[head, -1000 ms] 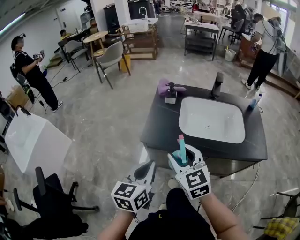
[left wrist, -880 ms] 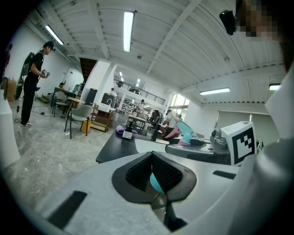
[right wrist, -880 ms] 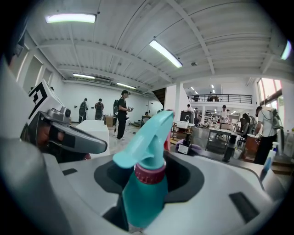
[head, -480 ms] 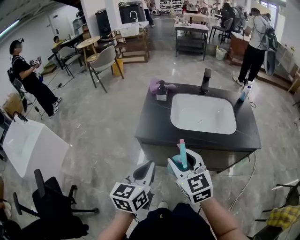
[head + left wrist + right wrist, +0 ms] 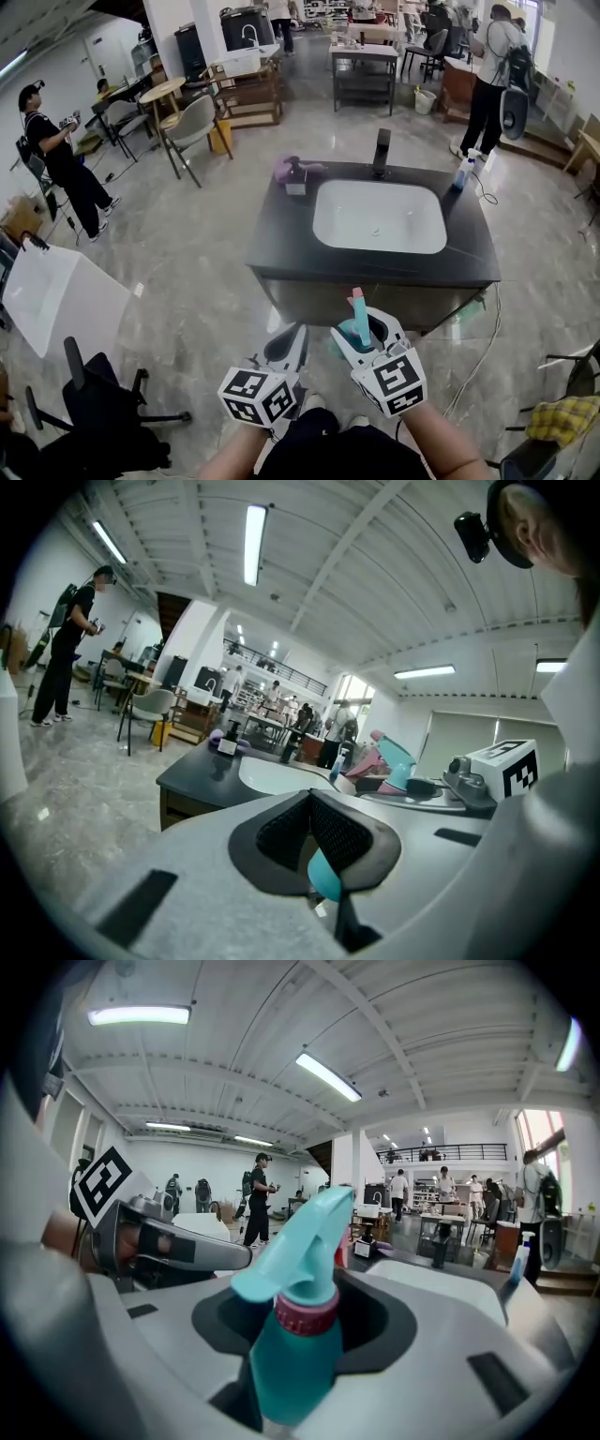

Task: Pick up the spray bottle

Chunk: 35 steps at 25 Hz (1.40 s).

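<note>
My right tongs (image 5: 361, 330) are pinching the teal plastic spray bottle with the pink collar (image 5: 292, 1335) — the pads press on its round body from both sides. The bottle is up in the air in front of me, over the grey floor (image 5: 187, 253). It is just short of the near edge of the black tabletop (image 5: 281, 239) and does not touch it. It stands upright. Its long side runs up and down, with the spray head on top and the fat body down between the pads. The tip of the spray head points away from me, toward the tabletop. The bottle is not see-through, so I cannot tell how much is in it.

My left tongs (image 5: 296, 336) are just beside the right ones. Their pads are pressed together and they hold nothing.

A white sink bowl (image 5: 375, 202) is sunk into the tabletop. In the bottom of it I see only a small drain spot. A black tap (image 5: 382, 152) stands behind the bowl. Near the far left corner a small pump bottle (image 5: 296, 178) stands right beside a purple cloth (image 5: 283, 169). At the far right corner is a little blue spray bottle (image 5: 461, 174) — well apart from the one I hold.

Far off, a person in black (image 5: 56, 150) stands at the left, and a grey chair (image 5: 192, 122) sits near some wooden tables.
</note>
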Available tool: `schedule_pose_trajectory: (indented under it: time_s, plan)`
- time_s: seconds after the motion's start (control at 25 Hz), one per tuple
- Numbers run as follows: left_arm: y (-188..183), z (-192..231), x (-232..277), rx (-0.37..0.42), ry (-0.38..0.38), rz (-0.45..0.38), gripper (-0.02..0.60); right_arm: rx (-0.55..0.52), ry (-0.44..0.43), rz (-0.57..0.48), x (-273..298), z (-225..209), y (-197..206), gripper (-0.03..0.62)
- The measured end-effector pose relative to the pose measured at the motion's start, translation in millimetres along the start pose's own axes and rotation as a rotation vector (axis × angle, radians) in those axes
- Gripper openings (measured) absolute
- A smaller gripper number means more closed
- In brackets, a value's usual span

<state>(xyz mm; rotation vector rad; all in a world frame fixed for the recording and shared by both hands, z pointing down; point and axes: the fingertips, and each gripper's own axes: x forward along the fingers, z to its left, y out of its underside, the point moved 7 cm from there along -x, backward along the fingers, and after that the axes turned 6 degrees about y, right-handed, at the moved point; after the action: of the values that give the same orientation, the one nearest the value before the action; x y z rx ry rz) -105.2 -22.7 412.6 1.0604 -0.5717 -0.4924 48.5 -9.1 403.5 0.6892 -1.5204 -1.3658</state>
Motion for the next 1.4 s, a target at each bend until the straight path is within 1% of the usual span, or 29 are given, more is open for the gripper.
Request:
schedule_pose_trajectory:
  time_s: [0.16, 0.28, 0.44, 0.8, 1.08, 1.4]
  plan:
    - [13.0, -30.8, 1.1, -0.007, 0.022, 0.012, 0.006, 0.012, 0.006, 0.007, -32.2, -4.5, 10.4, 0.189]
    - [18.1, -44.5, 0.7, -0.002, 0.031, 0.021, 0.006, 0.032, 0.012, 0.005, -48.0, -7.5, 15.6, 0.189]
    - [24.6, -56.9, 0.8, 0.002, 0.033, 0.027, 0.006, 0.049, 0.02, 0.005, -66.2, -12.8, 24.3, 0.189]
    - [42.1, -86.6, 6.9, 0.003, 0.06, 0.037, 0.006, 0.034, 0.077, 0.01, -101.0, -28.2, 39.4, 0.189]
    - [42.5, -101.1, 9.9, 0.011, 0.071, 0.014, 0.006, 0.029, 0.109, 0.013, -122.4, -39.8, 45.4, 0.19]
    - [46.9, -116.8, 25.4, 0.02, 0.114, 0.017, 0.006, 0.022, 0.157, 0.023, -141.9, -55.1, 52.6, 0.189]
